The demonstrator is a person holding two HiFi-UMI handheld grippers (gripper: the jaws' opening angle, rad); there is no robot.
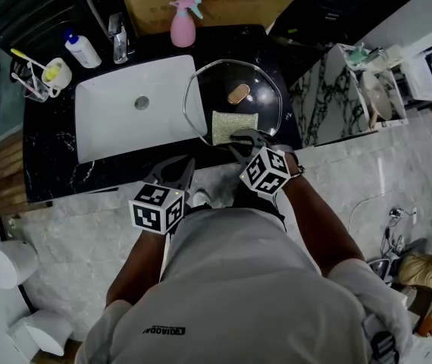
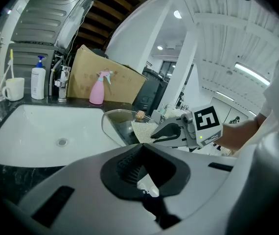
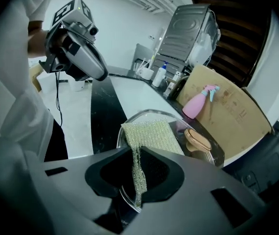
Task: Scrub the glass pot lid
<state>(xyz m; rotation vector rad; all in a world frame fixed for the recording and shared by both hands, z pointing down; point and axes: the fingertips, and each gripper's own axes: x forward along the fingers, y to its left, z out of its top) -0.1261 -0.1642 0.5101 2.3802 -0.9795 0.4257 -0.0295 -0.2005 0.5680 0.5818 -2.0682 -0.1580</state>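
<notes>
Lid (image 1: 217, 82) is lying flat on the black surface (image 1: 53, 165), just right of the white sink (image 1: 110, 131), with its rim hanging a bit over the sink edge. Wooden knob (image 1: 239, 93) faces up. There's a mesh cloth (image 1: 233, 126) spread on the near part of the glass. Right claw (image 1: 240, 136) is clamped on the cloth's near edge, and you can see 1 strip of it pinched between the jaws. Left claw (image 1: 187, 165) is off the lid, back by the surface's front edge, jaws together with nothing in them. Pink spray bottle (image 1: 183, 23) sits behind.
</notes>
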